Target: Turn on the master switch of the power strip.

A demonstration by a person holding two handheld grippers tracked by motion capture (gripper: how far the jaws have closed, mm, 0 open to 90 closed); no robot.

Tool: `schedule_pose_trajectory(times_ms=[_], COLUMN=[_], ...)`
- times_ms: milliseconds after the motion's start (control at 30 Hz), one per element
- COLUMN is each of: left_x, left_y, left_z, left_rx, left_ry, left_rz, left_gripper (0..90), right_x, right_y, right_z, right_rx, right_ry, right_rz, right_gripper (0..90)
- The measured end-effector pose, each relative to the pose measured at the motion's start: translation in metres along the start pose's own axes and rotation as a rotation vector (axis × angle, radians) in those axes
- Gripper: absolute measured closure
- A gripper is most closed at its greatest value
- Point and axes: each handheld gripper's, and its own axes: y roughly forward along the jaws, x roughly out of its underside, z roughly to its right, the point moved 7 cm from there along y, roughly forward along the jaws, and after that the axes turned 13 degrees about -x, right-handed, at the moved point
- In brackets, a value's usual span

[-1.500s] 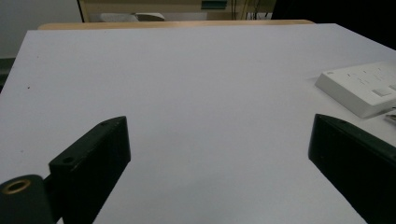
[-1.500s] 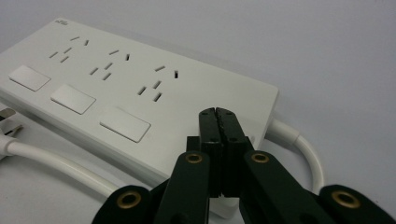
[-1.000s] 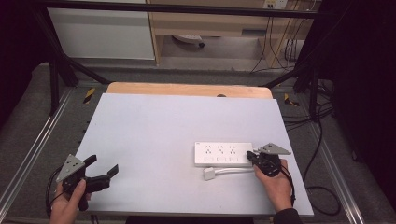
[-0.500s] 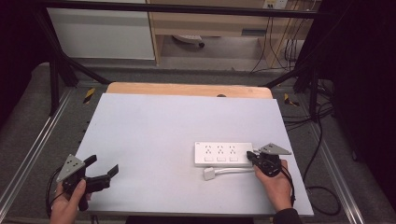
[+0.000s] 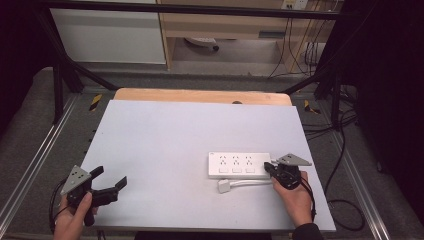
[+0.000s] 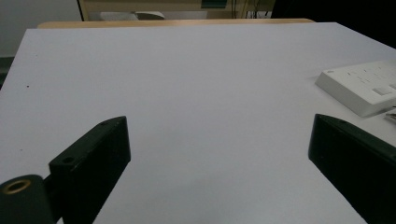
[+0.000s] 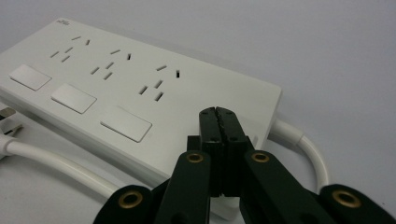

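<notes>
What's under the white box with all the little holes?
The power strip lies flat on the pale table, so its underside is hidden. Its white cord curls beside it. The right tool, jaws shut, rests over its near end.

A pale grey counter (image 5: 175, 140) with a wooden strip along its far edge carries a white power strip (image 5: 239, 165), lying flat toward the near right. Its white cable (image 5: 250, 183) loops along the near side and ends in a plug (image 5: 223, 186) resting on the surface.
</notes>
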Motion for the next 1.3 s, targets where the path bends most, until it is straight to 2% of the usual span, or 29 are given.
schedule_pose_trajectory(times_ms=[1300], left_x=[-0.0003], left_y=[0.0], left_z=[-0.0004], left_rx=[-0.003], left_ry=[-0.004], left_rz=[0.004], left_gripper=[5.6], right_x=[-0.001], right_y=[-0.0001], right_z=[-0.0005], right_rx=[0.006], right_ry=[-0.018], right_rz=[-0.01], right_gripper=[90.0])
